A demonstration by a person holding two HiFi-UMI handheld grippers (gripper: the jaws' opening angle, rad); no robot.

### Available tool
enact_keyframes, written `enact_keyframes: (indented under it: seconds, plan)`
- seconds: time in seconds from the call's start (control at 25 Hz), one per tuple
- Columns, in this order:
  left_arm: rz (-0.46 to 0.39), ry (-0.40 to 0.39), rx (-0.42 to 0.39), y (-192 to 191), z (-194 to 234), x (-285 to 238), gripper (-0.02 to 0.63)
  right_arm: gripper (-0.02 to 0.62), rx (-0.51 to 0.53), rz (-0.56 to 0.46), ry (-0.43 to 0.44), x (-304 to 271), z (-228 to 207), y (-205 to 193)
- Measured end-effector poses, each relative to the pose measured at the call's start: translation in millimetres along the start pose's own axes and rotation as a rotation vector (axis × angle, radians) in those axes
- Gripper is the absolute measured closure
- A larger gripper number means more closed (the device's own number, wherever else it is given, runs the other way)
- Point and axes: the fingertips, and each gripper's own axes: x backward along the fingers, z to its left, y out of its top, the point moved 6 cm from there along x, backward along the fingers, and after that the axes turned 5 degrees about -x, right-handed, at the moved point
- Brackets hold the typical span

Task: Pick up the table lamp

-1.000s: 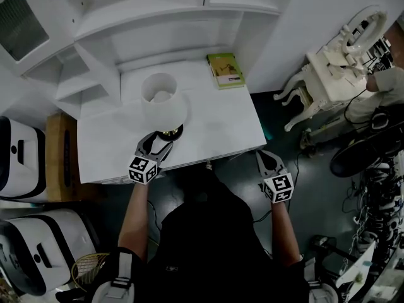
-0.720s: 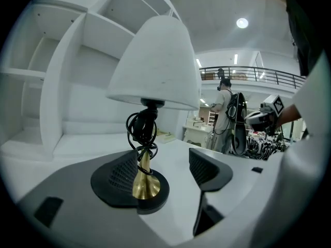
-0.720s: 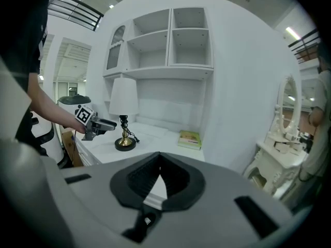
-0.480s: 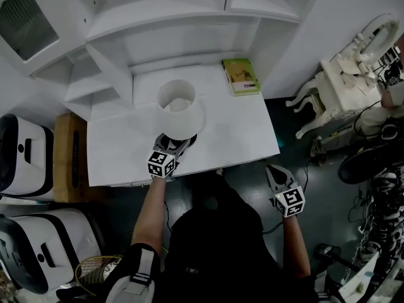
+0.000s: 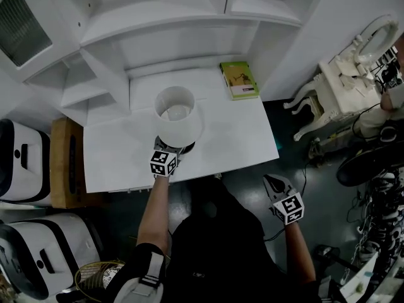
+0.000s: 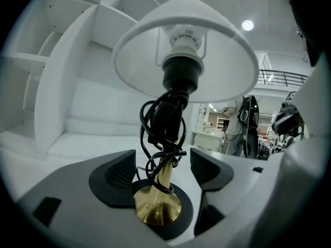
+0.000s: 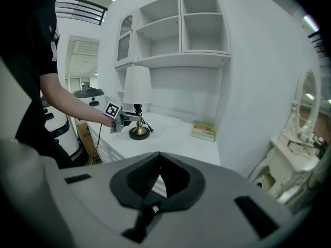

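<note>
Straddling the table lamp's [image 5: 178,115] brass stem [image 6: 164,175] just above its base, the left hand-held gripper [image 6: 162,167] is opening its jaws, pads not touching it, likely to grip below the cord tangle [image 6: 161,133]. The lamp stands upright on the white surface [image 5: 233,131]. The right hand-held gripper [image 7: 156,177] hangs closed, idle.

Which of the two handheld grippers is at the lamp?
The left gripper: its opening jaws straddle the stem of the table lamp. The right gripper hangs beyond the desk, jaws shut.
</note>
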Motion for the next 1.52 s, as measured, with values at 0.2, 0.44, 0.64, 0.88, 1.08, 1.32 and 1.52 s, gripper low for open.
enact_keyframes:
  seconds: [0.2,0.44,0.64,0.88,1.08,1.32,1.52]
  plan:
    - [-0.001,-0.016,-0.015,2,1,-12,0.285,0.588,0.031,0.003,-0.025,4,-2,5]
    - [0.002,-0.029,-0.023,1,3,-25,0.285,0.588,0.029,0.019,-0.036,6,-6,2]
    - [0.006,-0.030,-0.010,-3,6,-29,0.287,0.588,0.033,0.030,-0.042,7,-4,-1]
    - [0.009,-0.061,-0.016,-6,1,-33,0.365,0.588,0.029,0.041,-0.043,6,-2,-3]
    - [0.011,-0.065,-0.005,-6,1,-33,0.382,0.588,0.031,0.051,-0.036,3,0,-2]
    - [0.002,-0.071,-0.014,-3,1,-33,0.407,0.588,0.034,0.067,-0.032,1,3,-4]
    - [-0.017,-0.047,-0.020,3,0,-31,0.424,0.588,0.024,0.071,-0.023,-2,5,-8]
